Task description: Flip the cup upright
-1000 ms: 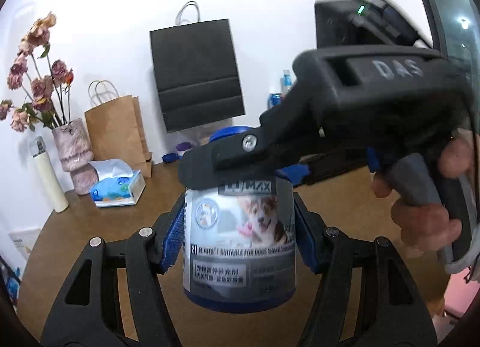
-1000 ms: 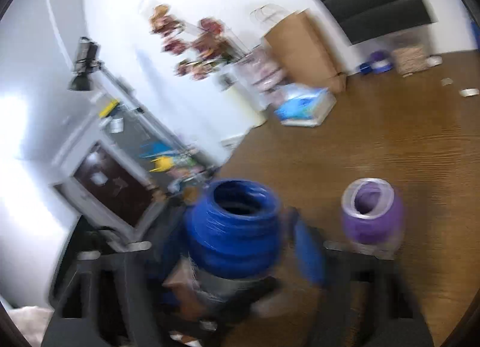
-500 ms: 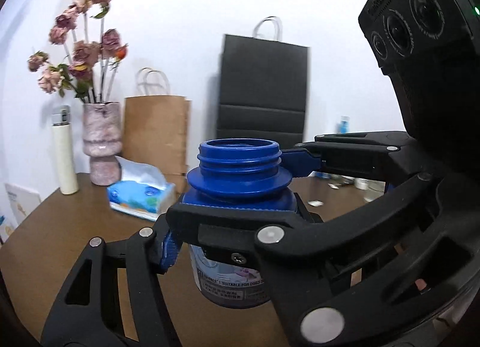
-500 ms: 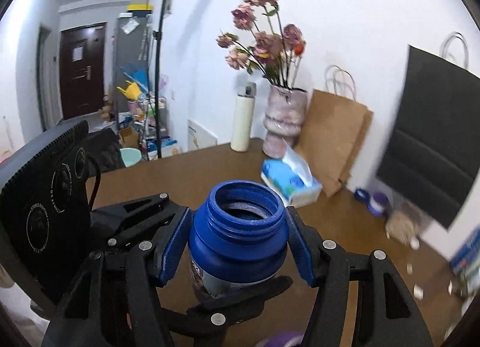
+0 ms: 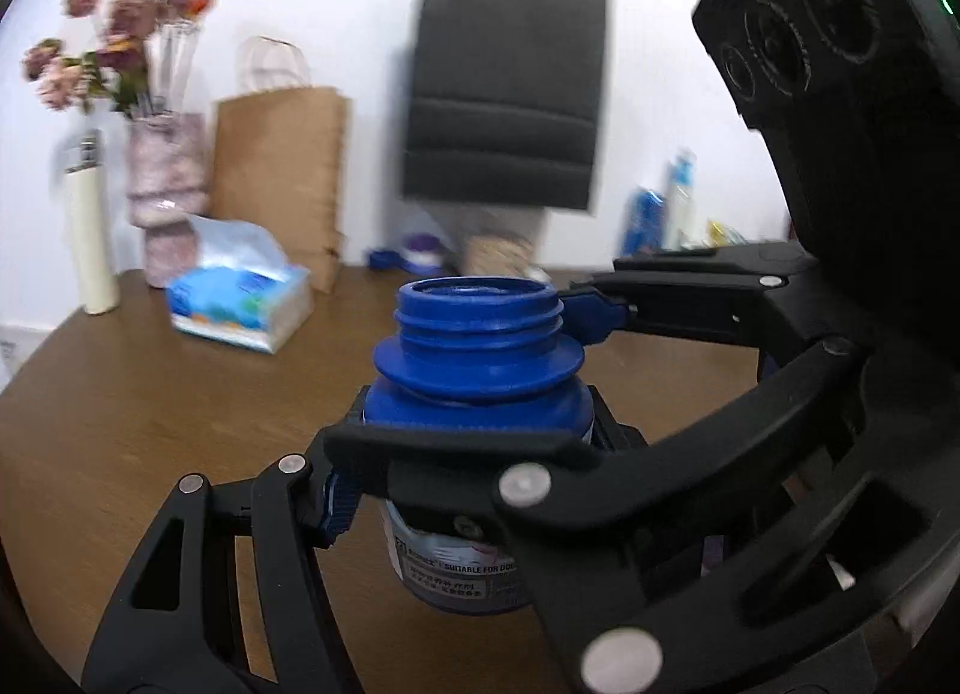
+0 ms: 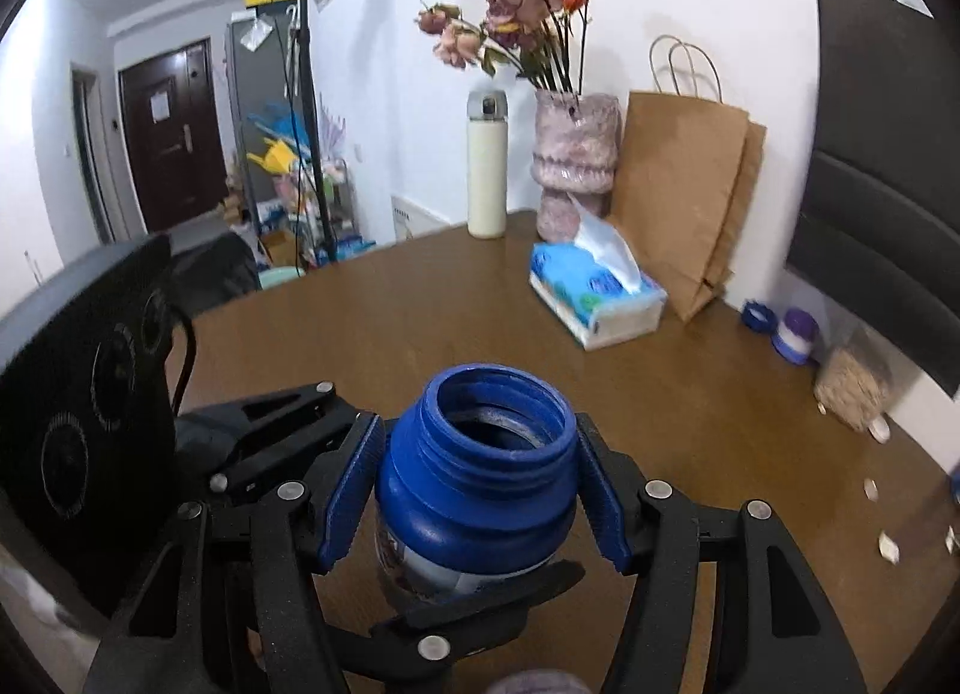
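Observation:
The cup (image 5: 480, 346) is a jar with a blue threaded neck and a printed label, and it stands upright with its open mouth up. My left gripper (image 5: 474, 514) is shut on its lower labelled body; only its left blue pad (image 5: 342, 505) shows, the other is hidden. My right gripper (image 6: 477, 490) is shut on the cup (image 6: 480, 478) at the blue shoulder, one pad on each side. Seen from the left wrist, the right gripper (image 5: 480, 376) crosses in front of the cup. I cannot tell whether the cup's base touches the brown table (image 6: 480, 304).
A tissue box (image 6: 600, 298), a pink vase (image 6: 576, 153) with dried flowers, a white thermos (image 6: 487, 171) and a brown paper bag (image 6: 684, 196) stand at the far side. A black bag (image 5: 510, 81) hangs behind. A small purple jar (image 6: 795, 334) and a grain container (image 6: 852, 388) sit right.
A second ago the right wrist view was rolled and blurred; it has since levelled with the cup's mouth up. Over the last half second both grippers kept their hold and sank slightly.

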Motion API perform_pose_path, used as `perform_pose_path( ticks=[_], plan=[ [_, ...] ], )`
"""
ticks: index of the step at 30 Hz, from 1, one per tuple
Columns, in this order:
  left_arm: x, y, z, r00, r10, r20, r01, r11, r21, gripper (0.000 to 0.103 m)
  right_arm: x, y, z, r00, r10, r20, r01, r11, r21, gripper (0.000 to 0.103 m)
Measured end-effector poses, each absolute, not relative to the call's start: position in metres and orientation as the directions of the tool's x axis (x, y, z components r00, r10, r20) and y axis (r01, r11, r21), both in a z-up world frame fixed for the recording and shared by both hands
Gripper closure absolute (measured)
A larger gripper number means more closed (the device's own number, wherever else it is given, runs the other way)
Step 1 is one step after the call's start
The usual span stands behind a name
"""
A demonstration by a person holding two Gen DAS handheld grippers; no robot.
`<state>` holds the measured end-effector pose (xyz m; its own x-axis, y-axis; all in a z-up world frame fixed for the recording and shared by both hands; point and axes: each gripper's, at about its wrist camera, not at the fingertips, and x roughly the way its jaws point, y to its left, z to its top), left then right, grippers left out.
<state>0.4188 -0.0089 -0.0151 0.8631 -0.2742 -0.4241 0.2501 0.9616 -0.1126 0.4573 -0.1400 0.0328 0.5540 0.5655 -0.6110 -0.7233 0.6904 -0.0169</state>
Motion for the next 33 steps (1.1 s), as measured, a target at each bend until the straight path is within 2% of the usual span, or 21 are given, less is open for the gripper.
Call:
perform_pose_path(
  ticks=[2, 10, 14, 16, 19, 21, 22, 23, 27, 30, 33],
  plan=[
    [0.413, -0.025, -0.027, 0.839, -0.290, -0.461, 0.281, 0.956, -0.089, 0.043, 0.443, -0.151, 0.021, 0.570, 0.544, -0.615, -0.712, 0.701, -0.039, 0.036],
    [0.415, -0.062, -0.053, 0.717, -0.309, -0.625, 0.371, 0.928, -0.033, 0.043, 0.428, -0.202, -0.019, 0.570, 0.552, -0.608, -0.649, 0.757, 0.079, 0.037],
    [0.410, -0.053, -0.060, 0.657, -0.336, -0.675, 0.374, 0.922, -0.096, 0.042, 0.423, -0.203, -0.025, 0.646, 0.457, -0.611, -0.608, 0.792, -0.050, 0.037],
    [0.401, -0.044, -0.059, 0.632, -0.308, -0.711, 0.353, 0.931, -0.090, 0.041, 0.418, -0.199, -0.025, 0.672, 0.415, -0.613, -0.597, 0.794, -0.115, 0.037],
    [0.383, -0.026, -0.055, 0.643, -0.280, -0.713, 0.311, 0.946, -0.092, 0.028, 0.410, -0.190, -0.027, 0.699, 0.380, -0.606, -0.592, 0.782, -0.192, 0.036],
    [0.372, -0.015, -0.052, 0.660, -0.243, -0.711, 0.271, 0.959, -0.076, 0.027, 0.412, -0.187, -0.029, 0.702, 0.364, -0.612, -0.583, 0.787, -0.201, 0.033],
    [0.369, -0.011, -0.051, 0.666, -0.233, -0.708, 0.259, 0.963, -0.074, 0.027, 0.415, -0.187, -0.029, 0.696, 0.361, -0.621, -0.579, 0.793, -0.188, 0.025],
    [0.364, -0.005, -0.050, 0.676, -0.210, -0.706, 0.228, 0.971, -0.071, 0.026, 0.416, -0.189, -0.029, 0.693, 0.360, -0.625, -0.573, 0.801, -0.174, 0.021],
    [0.348, 0.008, -0.039, 0.706, -0.172, -0.687, 0.156, 0.984, -0.086, 0.025, 0.410, -0.200, -0.013, 0.680, 0.428, -0.595, -0.574, 0.816, -0.069, 0.020],
    [0.335, 0.013, -0.026, 0.736, -0.161, -0.657, 0.129, 0.987, -0.098, 0.021, 0.396, -0.215, 0.010, 0.695, 0.439, -0.569, -0.543, 0.840, -0.017, 0.014],
    [0.314, 0.017, -0.009, 0.776, -0.154, -0.612, 0.118, 0.988, -0.099, 0.010, 0.379, -0.235, 0.032, 0.723, 0.411, -0.556, -0.478, 0.878, 0.027, 0.014]
  ],
)
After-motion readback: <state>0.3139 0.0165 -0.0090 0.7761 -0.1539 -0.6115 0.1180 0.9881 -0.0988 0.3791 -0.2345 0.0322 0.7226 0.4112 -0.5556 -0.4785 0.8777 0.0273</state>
